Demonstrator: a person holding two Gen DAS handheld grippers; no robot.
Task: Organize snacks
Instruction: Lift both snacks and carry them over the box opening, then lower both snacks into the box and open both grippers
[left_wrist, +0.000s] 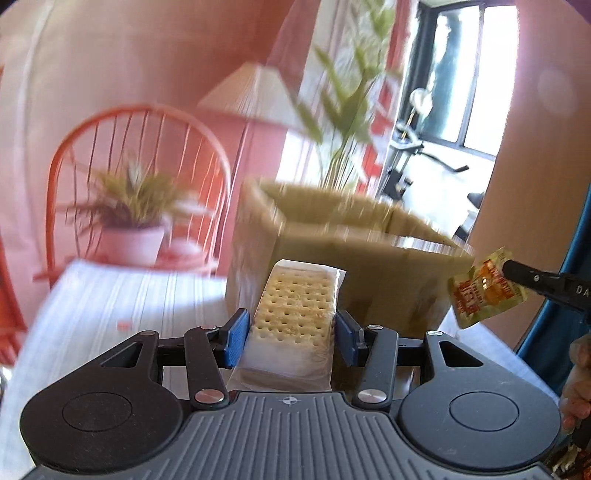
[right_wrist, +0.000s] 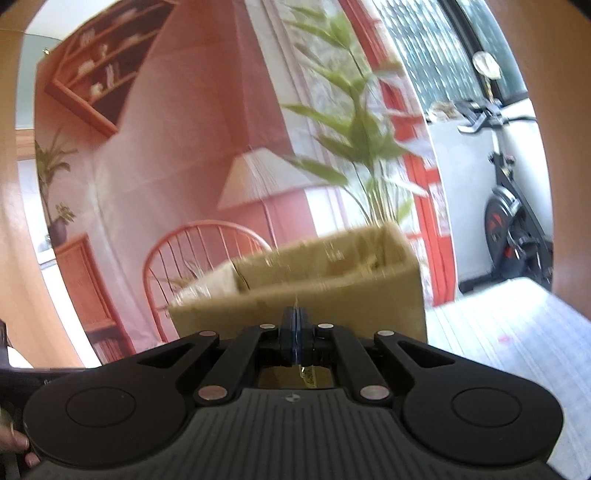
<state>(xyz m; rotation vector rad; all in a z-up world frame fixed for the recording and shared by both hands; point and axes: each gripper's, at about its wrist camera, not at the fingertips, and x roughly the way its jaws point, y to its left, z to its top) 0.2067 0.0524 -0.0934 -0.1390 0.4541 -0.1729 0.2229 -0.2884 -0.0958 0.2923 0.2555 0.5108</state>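
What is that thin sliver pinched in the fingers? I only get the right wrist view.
Observer: A small yellow-orange sauce packet; the left view shows its printed face, held by the right gripper.
Operator: Is the other hand holding anything?
Observer: Yes, the left gripper grips a clear-wrapped cracker pack between its blue pads.
Operator: Where is it relative to the box?
Observer: The cracker pack is in front of the cardboard box, not inside it.
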